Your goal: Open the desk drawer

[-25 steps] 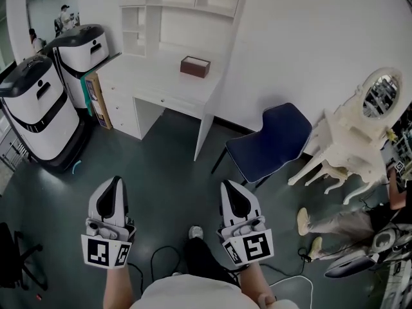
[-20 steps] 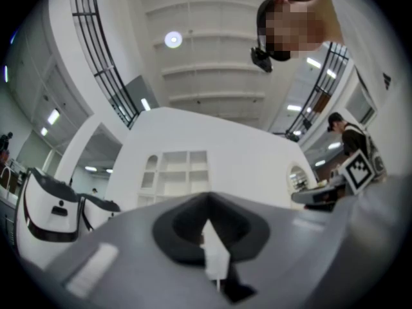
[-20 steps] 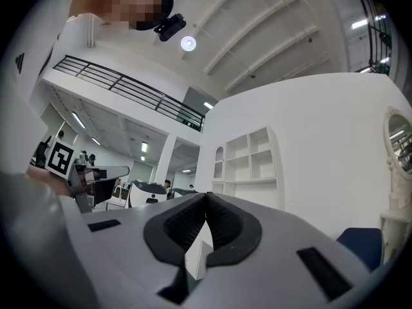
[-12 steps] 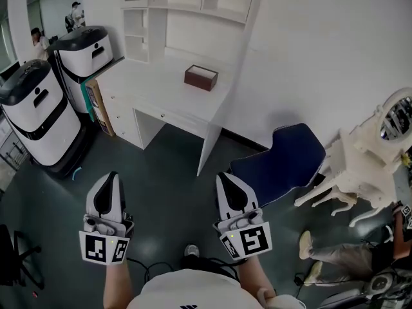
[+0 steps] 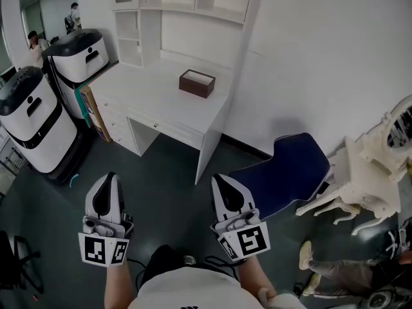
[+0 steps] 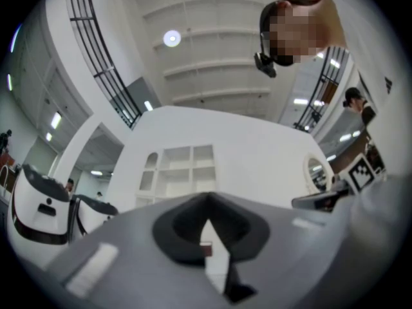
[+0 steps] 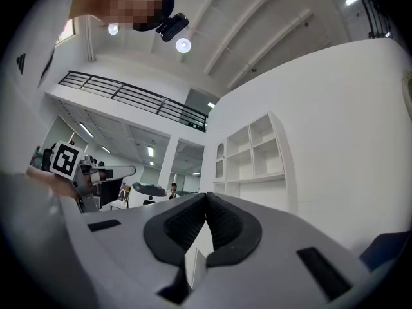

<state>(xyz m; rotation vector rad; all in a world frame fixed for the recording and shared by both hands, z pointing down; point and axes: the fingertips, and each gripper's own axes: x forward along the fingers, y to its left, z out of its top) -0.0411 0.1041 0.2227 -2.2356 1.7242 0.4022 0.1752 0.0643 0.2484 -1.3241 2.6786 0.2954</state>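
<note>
Floor (image 5: pixel 161 179), dark and bare, fills the lower head view below a white wall (image 5: pixel 322 63). Against that wall stands the white desk (image 5: pixel 148 89) with open shelving (image 5: pixel 187 5) above it. Two white-and-black machines (image 5: pixel 35 124) stand just left of the desk. A blue chair (image 5: pixel 286 176) sits to the desk's right. Beyond the chair is a carved white dressing table (image 5: pixel 376 166).

The desk drawer (image 5: pixel 168 130) lies under the desktop, above the knee space. Its front is flush with the desk and it is fully closed.

The left gripper (image 5: pixel 109 180) and the right gripper (image 5: pixel 219 182) hang side by side over the floor. Both point toward the desk and are well apart from it. In each gripper view the dark pads are pressed together with nothing between them.

A small brown box (image 5: pixel 197 83) rests on the desktop near the wall. A tiny knob (image 5: pixel 154 125) marks the drawer front.
</note>
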